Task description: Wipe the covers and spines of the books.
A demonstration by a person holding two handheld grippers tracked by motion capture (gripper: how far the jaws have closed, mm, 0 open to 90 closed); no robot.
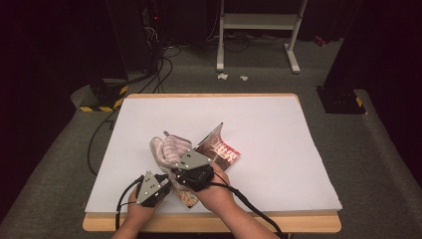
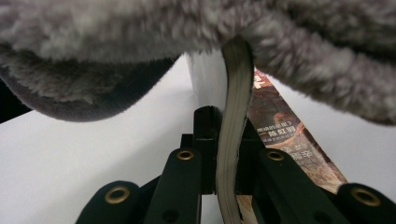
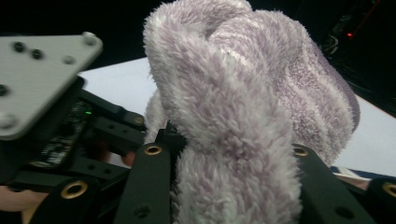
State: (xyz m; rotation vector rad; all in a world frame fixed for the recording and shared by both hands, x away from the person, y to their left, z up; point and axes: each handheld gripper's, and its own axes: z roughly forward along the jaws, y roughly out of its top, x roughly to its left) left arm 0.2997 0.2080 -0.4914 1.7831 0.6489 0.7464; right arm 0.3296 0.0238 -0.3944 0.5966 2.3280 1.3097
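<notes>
Towel (image 3: pixel 243 116) fluffy, pale lilac, bunched over magazine (image 2: pixel 233 140).

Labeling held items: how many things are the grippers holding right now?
2. A magazine, clamped edge-on in the left gripper, and a fluffy lilac towel, bunched in the right gripper and draped over the magazine. Anything under the towel is hidden.
</notes>
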